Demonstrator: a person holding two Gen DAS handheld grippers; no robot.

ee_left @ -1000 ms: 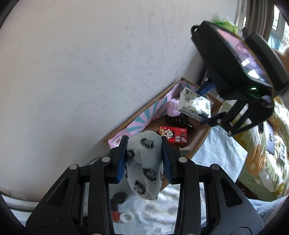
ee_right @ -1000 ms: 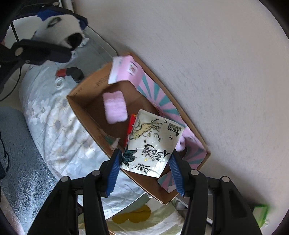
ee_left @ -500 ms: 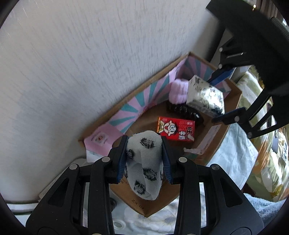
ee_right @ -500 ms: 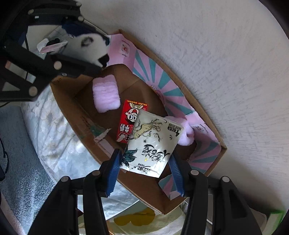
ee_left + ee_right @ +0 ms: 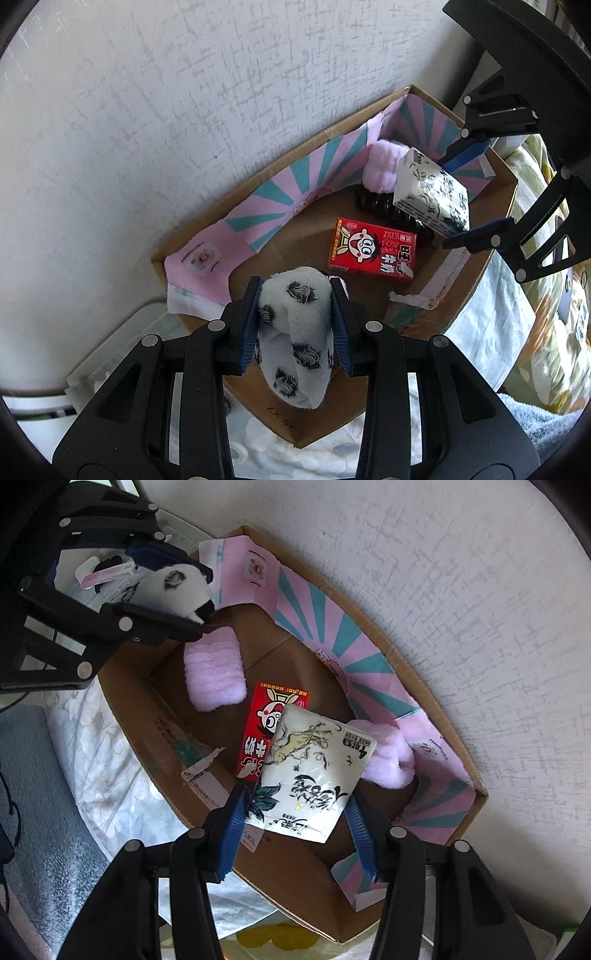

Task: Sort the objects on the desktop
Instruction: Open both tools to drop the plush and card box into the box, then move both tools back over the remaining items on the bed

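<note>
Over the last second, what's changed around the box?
Both grippers have come down over the box, which now fills more of each view. The left gripper still clamps the spotted cloth; the right gripper still clamps the tissue pack. Nothing was let go. The red carton and pink pad lie in the box as before.

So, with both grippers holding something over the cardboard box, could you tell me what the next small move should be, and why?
Probably open the right gripper and drop the tissue pack. It hangs above the cardboard box, over the red carton and a pink cloth. The left gripper, clamped on the spotted sock, could release next.
</note>
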